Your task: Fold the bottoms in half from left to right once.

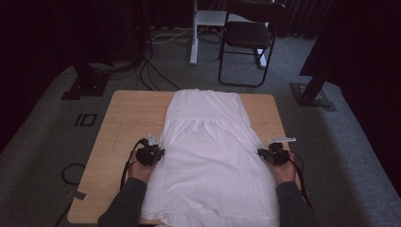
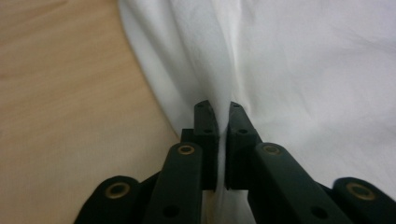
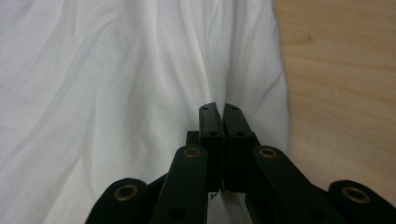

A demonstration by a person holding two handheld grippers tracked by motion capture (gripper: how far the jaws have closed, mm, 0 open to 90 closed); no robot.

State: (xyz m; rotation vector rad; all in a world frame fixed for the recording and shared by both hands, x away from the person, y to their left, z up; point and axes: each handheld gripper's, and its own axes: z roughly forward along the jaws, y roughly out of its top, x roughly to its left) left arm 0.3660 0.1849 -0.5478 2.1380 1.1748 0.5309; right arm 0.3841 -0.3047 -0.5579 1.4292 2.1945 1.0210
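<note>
A white dress lies flat along the middle of the wooden table, its hem hanging over the near edge. My left gripper sits at the dress's left side edge and is shut on a pinched fold of the white fabric. At the right side edge my right gripper is likewise shut on a ridge of the cloth. In both gripper views the black jaws meet with a thin fold of cloth between the pads. The person's hands and dark sleeves come in from the bottom.
Bare wood shows left and right of the dress. Beyond the table stand a black folding chair, a white stand leg and black stand bases on grey carpet. Cables trail on the floor at the left.
</note>
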